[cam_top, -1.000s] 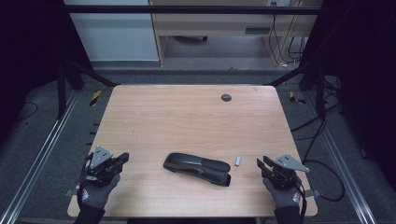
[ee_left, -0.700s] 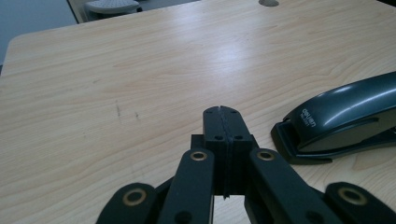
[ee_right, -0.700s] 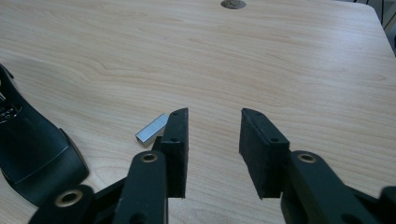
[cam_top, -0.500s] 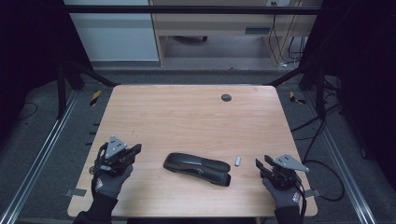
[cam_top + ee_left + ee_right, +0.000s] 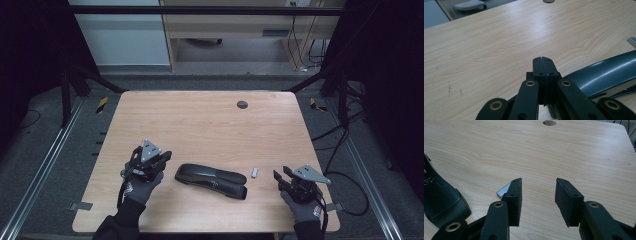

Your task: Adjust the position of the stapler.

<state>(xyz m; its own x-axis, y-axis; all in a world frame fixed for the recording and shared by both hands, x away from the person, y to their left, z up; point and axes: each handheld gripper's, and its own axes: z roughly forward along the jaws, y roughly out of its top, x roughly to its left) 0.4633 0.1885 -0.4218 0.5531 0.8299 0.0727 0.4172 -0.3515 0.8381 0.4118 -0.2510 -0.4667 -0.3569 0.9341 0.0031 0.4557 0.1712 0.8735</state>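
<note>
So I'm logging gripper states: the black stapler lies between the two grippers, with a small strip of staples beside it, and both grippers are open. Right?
Not quite. The left gripper is shut: the left gripper view shows its jaws pressed together. The right gripper is open. The black stapler does lie between them, with the small strip of staples beside it.

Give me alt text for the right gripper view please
An open black two-jaw claw hovers over a light wooden table, holding nothing. A small silvery metal staple strip lies just behind its left jaw, and a black stapler's end sits at the far left.
</note>
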